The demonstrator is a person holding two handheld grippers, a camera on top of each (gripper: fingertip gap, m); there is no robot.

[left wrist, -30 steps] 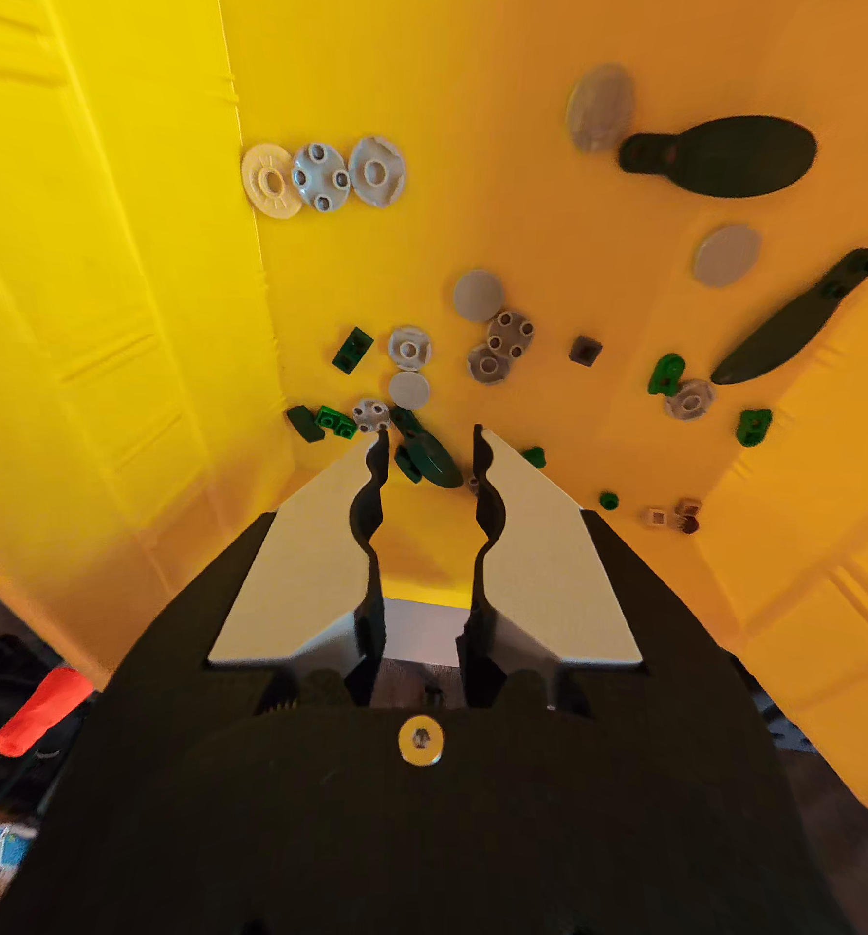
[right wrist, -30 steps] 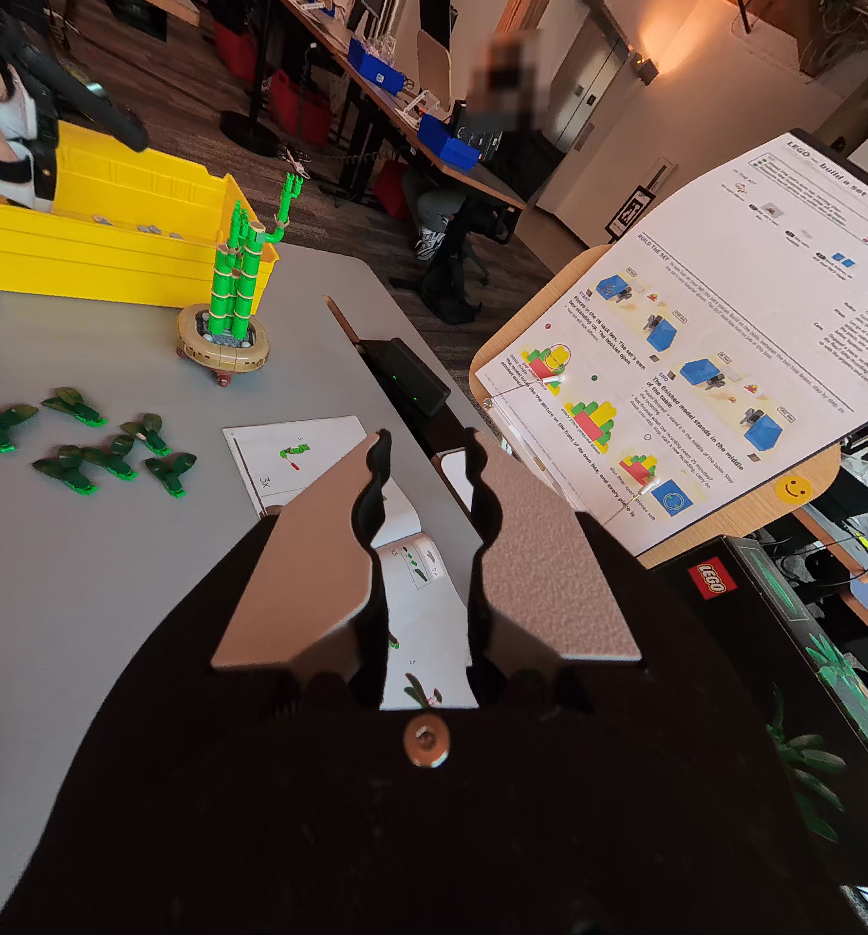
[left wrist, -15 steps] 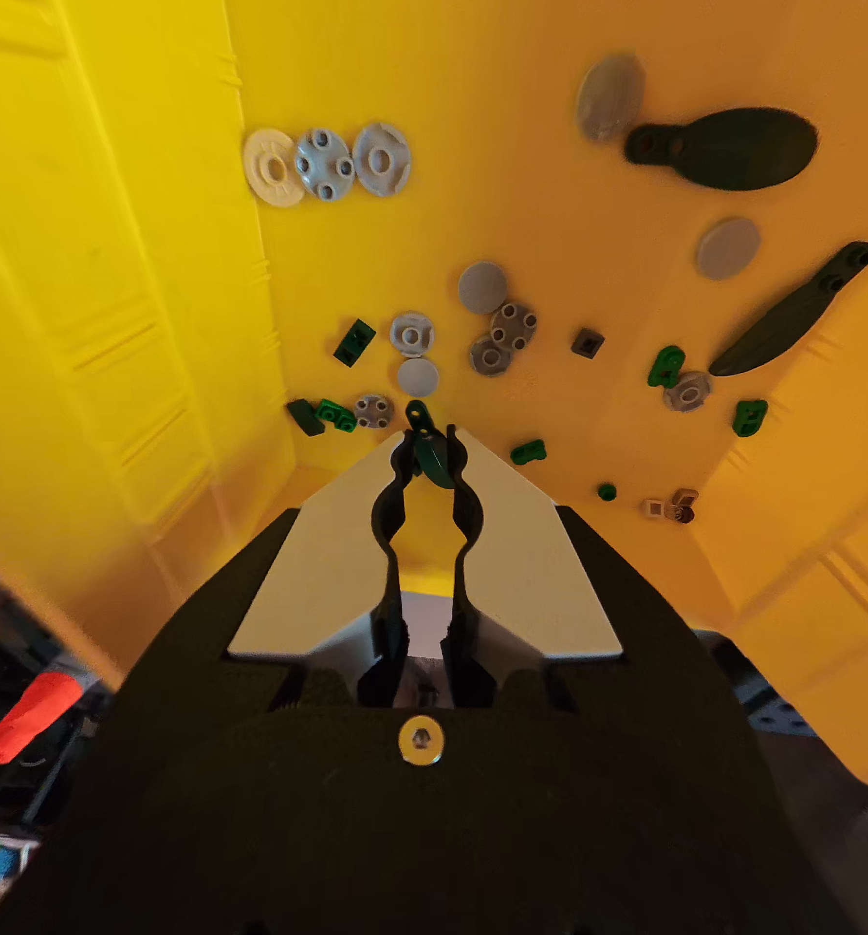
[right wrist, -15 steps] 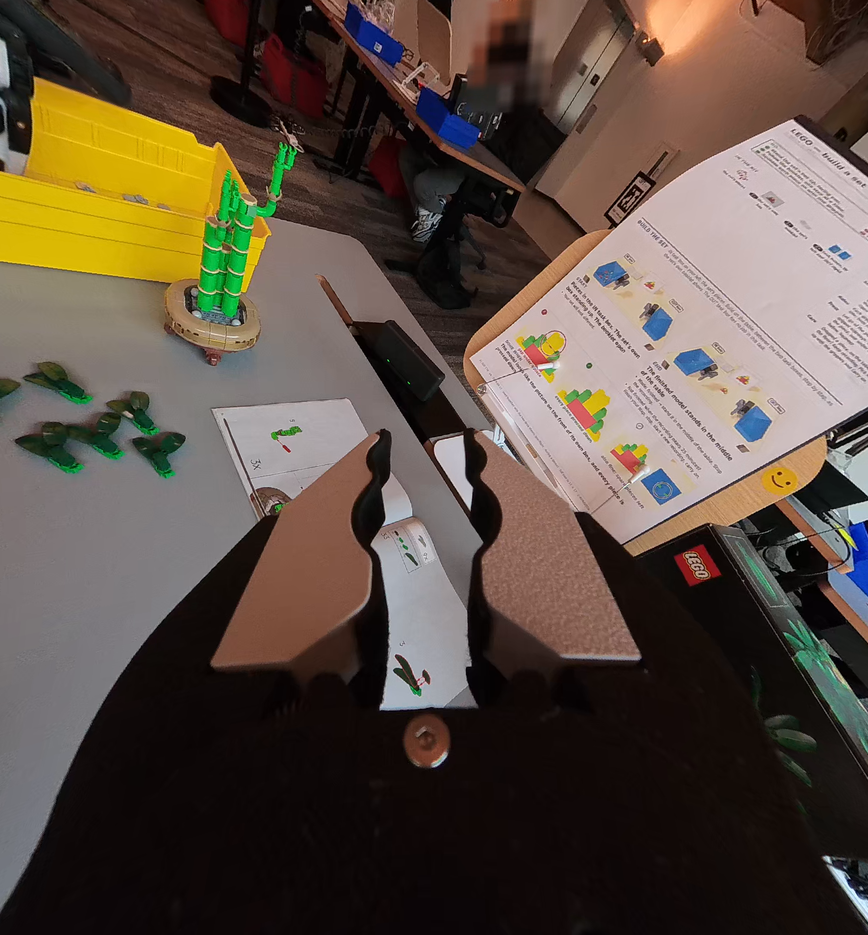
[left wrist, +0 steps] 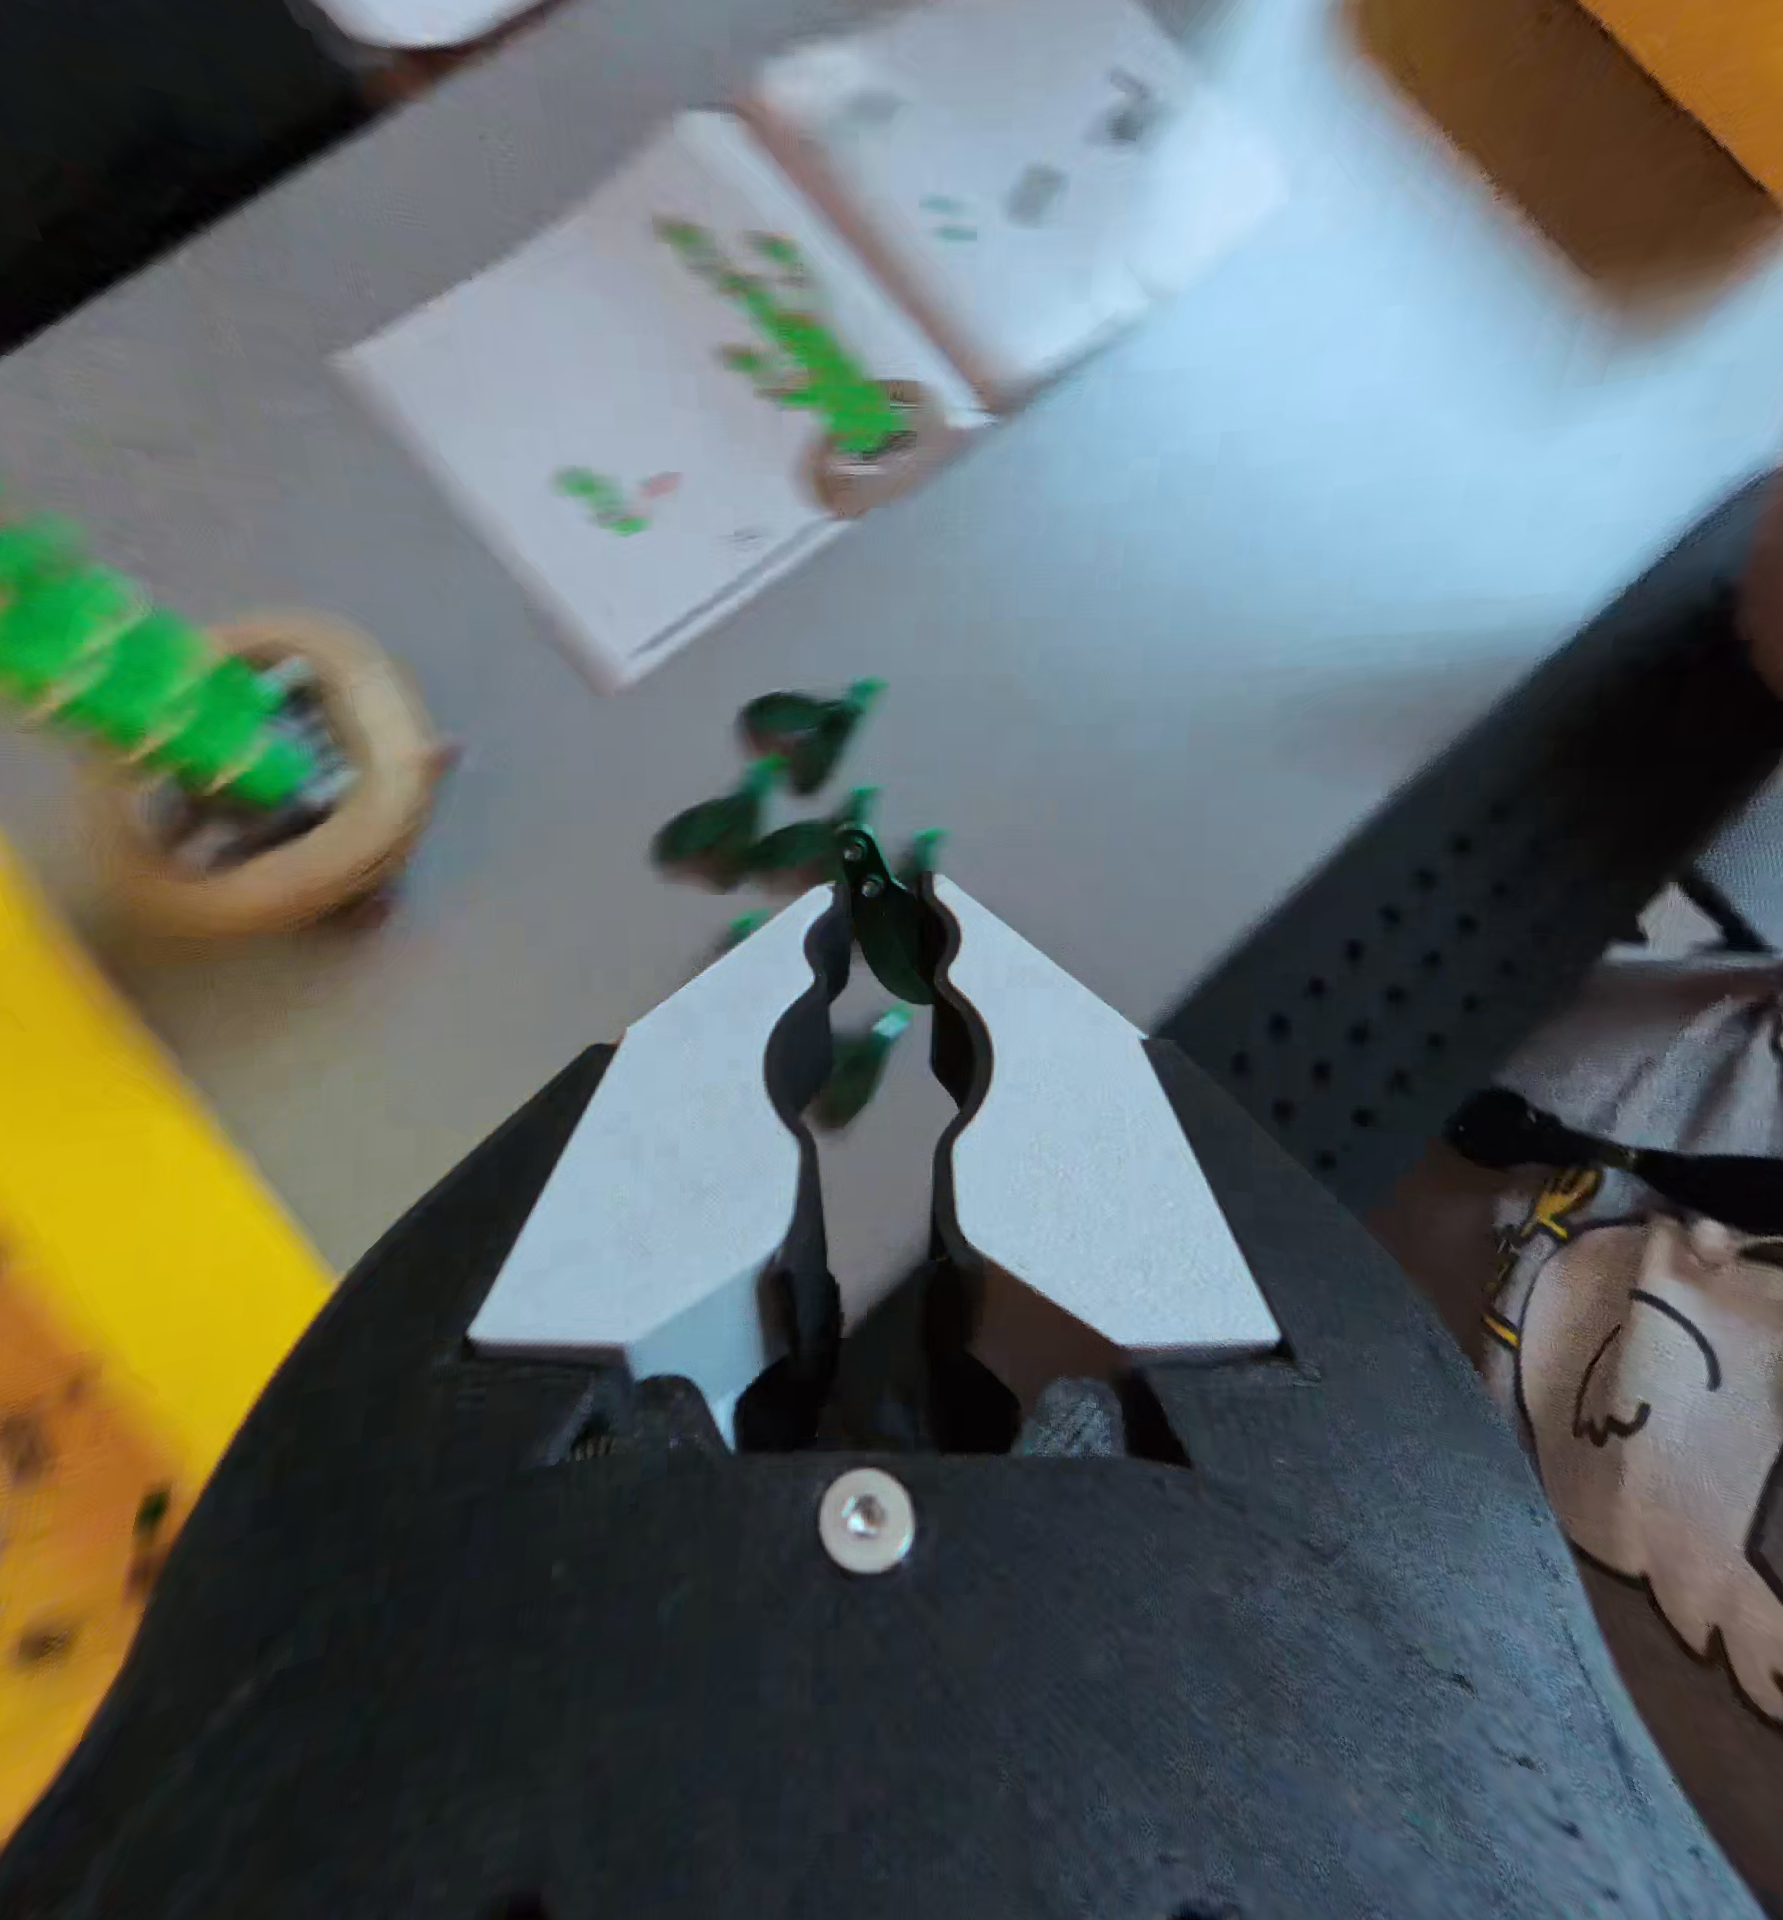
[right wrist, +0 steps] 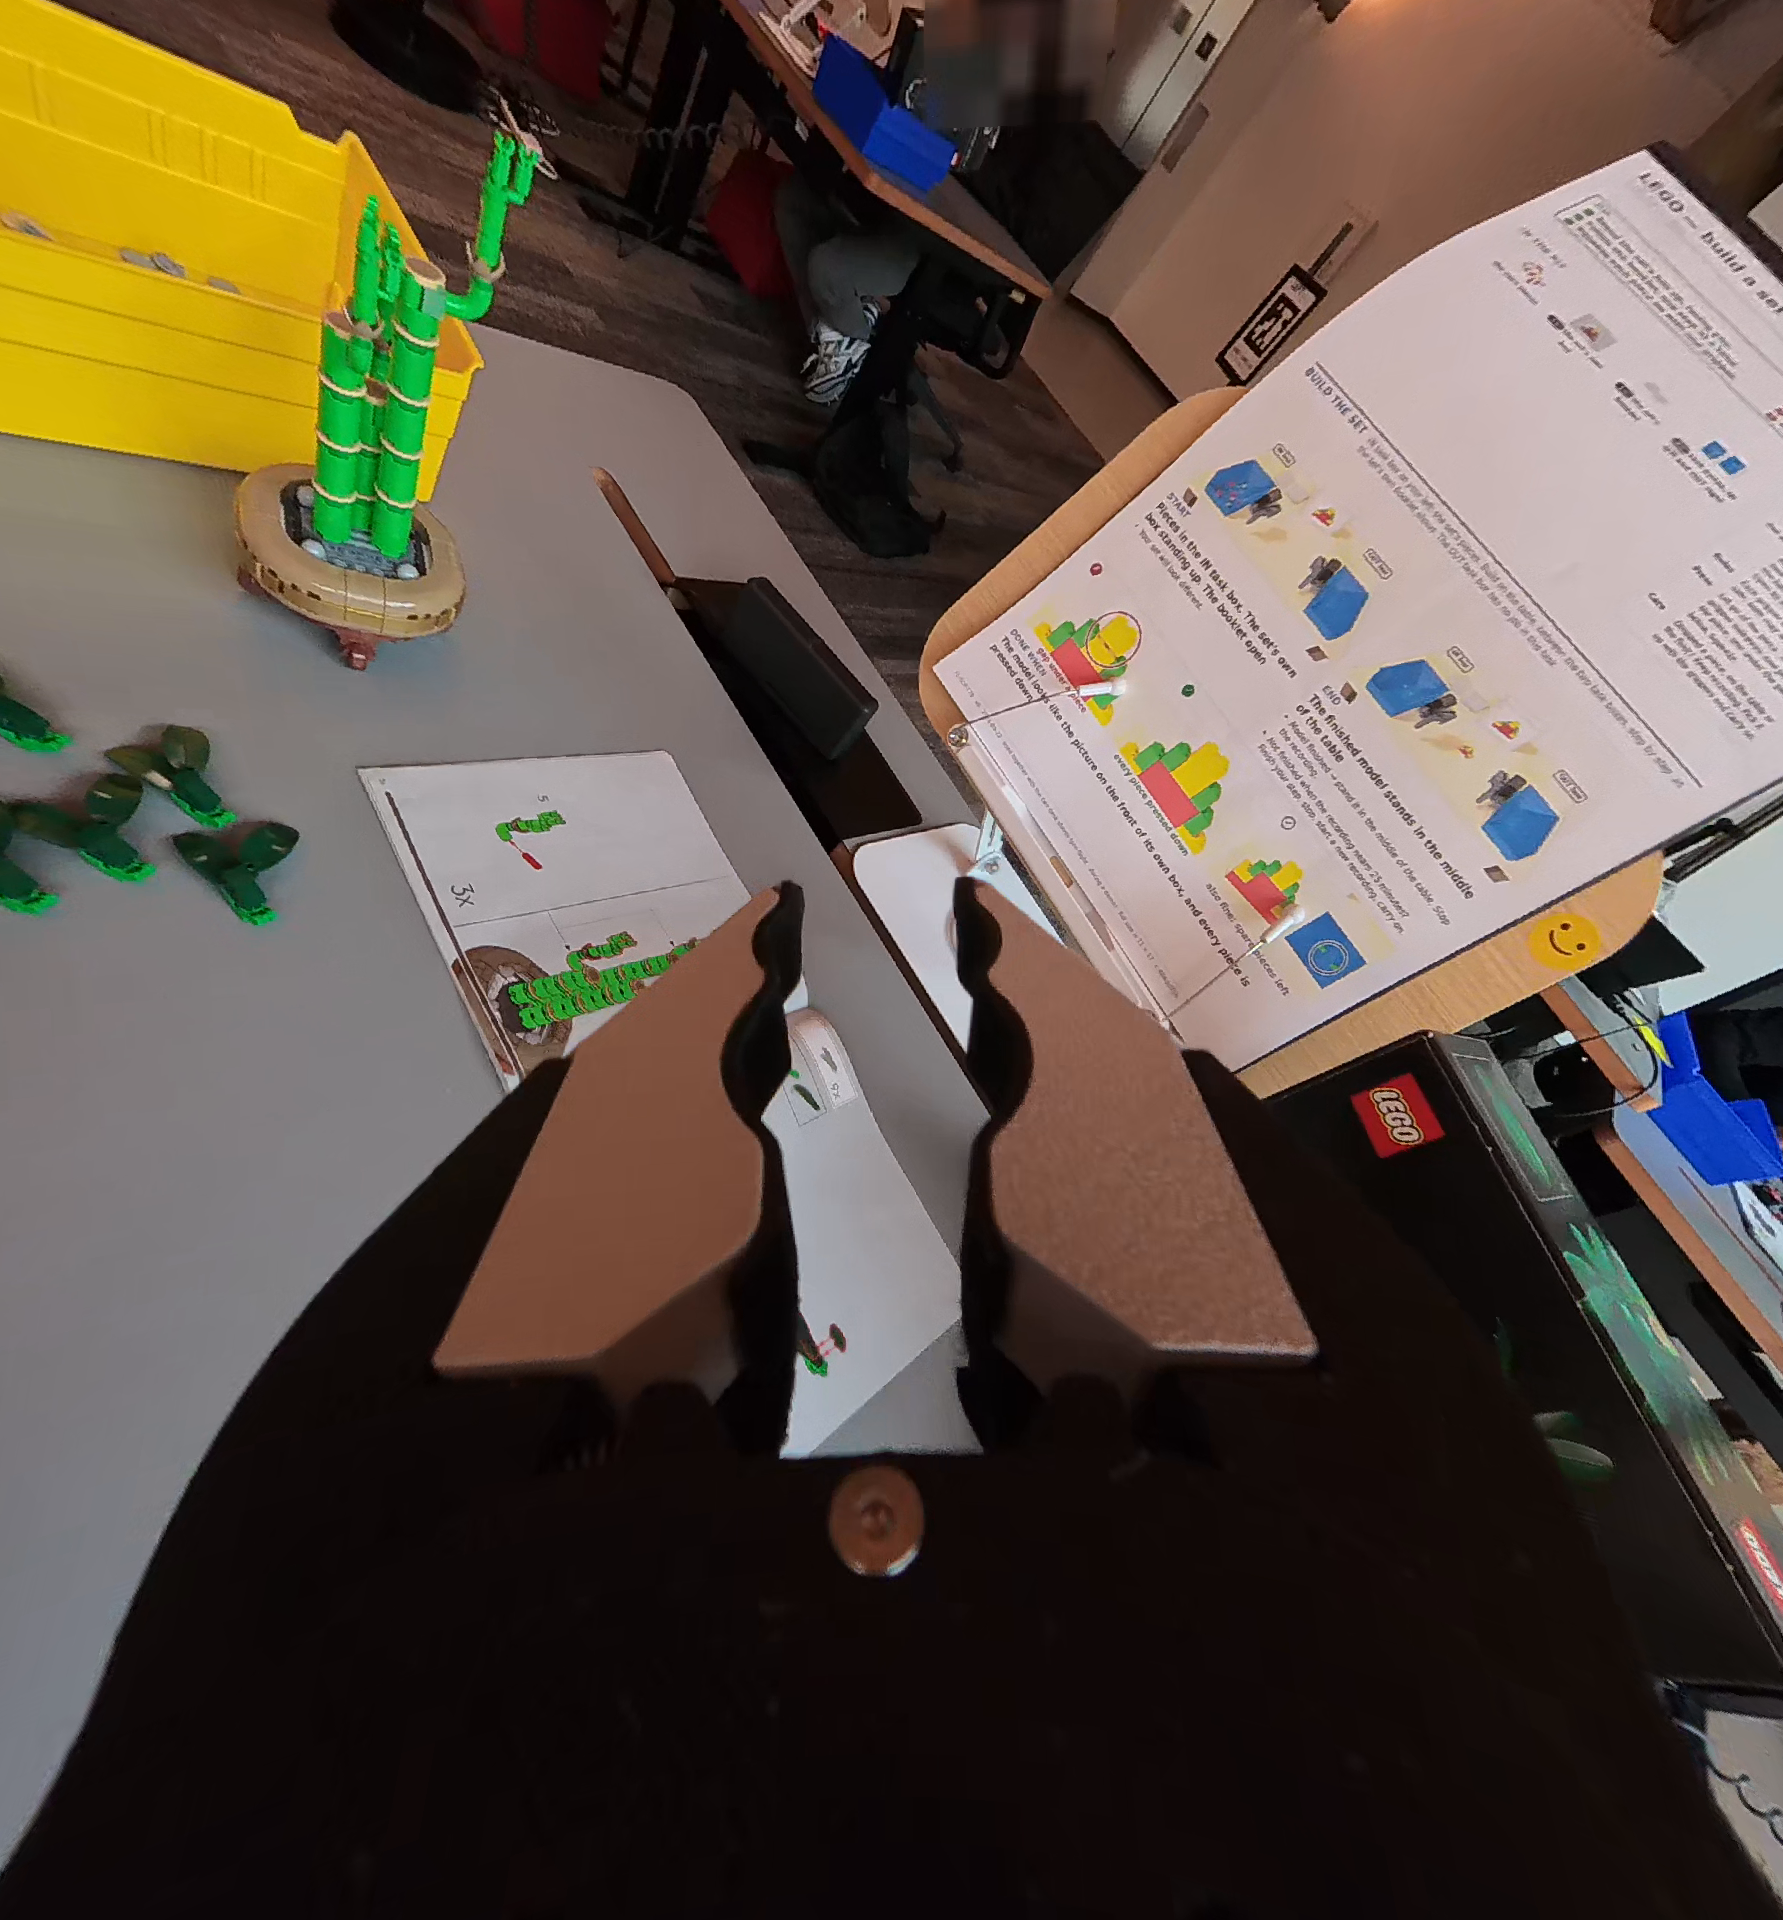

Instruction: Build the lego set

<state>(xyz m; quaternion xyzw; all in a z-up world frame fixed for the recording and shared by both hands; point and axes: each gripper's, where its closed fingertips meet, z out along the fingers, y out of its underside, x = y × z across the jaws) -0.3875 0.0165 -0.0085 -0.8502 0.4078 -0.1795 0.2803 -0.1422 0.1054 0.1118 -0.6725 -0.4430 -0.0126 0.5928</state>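
Dark green leaf piece (left wrist: 892, 940) pinched in left tool (left wrist: 882, 904), right tool (right wrist: 871, 904) parted, empty.

The left gripper (left wrist: 882, 902) has a broad matte black body with one silver hex screw at its centre and two pale grey wedge-shaped fingers (left wrist: 679, 1164) lined with wavy black inner pads. The right gripper (right wrist: 871, 906) has the same black shell, a bronze-tinted screw, and brownish-tan fingers (right wrist: 648, 1153) with scalloped black edges.
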